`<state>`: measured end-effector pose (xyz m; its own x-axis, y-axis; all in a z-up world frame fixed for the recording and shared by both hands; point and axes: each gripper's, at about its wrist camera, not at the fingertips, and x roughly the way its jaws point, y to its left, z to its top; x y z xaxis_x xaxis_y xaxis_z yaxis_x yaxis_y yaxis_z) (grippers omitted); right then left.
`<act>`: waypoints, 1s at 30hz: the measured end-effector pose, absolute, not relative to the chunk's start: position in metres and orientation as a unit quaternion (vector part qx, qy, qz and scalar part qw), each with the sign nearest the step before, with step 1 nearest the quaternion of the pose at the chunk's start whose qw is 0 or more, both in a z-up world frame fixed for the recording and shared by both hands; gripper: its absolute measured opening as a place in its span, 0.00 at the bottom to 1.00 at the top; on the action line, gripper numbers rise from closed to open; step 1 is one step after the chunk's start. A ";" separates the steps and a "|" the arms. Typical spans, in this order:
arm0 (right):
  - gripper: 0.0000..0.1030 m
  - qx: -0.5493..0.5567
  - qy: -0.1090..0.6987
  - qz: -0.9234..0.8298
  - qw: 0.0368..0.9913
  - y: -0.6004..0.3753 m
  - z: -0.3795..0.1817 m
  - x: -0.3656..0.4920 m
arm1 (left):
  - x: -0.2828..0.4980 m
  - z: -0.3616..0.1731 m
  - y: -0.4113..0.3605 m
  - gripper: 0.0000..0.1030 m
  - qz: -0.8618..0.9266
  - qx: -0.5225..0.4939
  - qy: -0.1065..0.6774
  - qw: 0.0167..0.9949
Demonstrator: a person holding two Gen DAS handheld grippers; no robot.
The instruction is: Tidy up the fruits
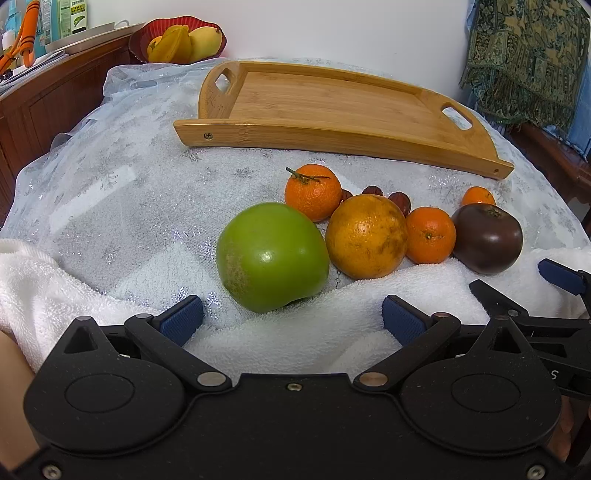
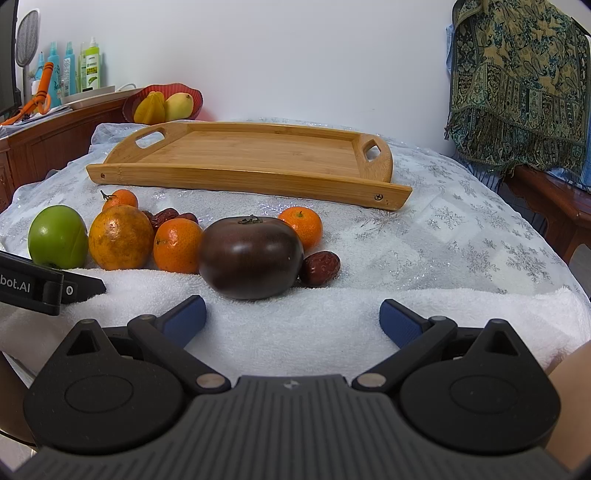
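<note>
A row of fruit lies on the white cloth: a green apple point(image 1: 272, 256) point(image 2: 58, 236), a large orange point(image 1: 365, 236) point(image 2: 120, 237), three small tangerines point(image 1: 313, 192) point(image 2: 178, 245), a dark purple tomato point(image 1: 487, 238) point(image 2: 251, 256) and several red dates point(image 2: 320, 268). An empty bamboo tray point(image 1: 325, 107) point(image 2: 255, 155) stands behind them. My left gripper point(image 1: 291, 319) is open and empty, just in front of the apple. My right gripper point(image 2: 292, 319) is open and empty, just in front of the tomato.
A red bowl point(image 1: 142, 35) point(image 2: 184, 90) with yellow fruit sits on a wooden sideboard point(image 2: 48, 140) at the back left, with bottles point(image 2: 90, 66) behind it. A patterned cloth point(image 2: 517, 81) hangs at the right. The table edge falls away at the right.
</note>
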<state>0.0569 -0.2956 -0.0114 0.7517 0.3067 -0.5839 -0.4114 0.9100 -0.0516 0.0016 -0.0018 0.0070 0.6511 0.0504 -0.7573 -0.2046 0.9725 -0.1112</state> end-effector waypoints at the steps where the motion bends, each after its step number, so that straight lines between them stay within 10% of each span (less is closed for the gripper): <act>1: 1.00 -0.089 0.295 0.193 0.932 -0.296 -0.011 0.057 | 0.001 0.006 -0.003 1.00 0.071 -0.092 0.411 0.904; 30: 1.00 -0.089 0.293 0.193 0.932 -0.295 -0.012 0.056 | 0.000 0.002 -0.005 1.00 0.072 -0.086 0.409 0.906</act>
<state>0.0558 -0.2954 -0.0117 0.7535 0.3066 -0.5815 -0.4114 0.9099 -0.0533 -0.0002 -0.0047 0.0023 0.6557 0.0605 -0.7526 -0.2004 0.9750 -0.0962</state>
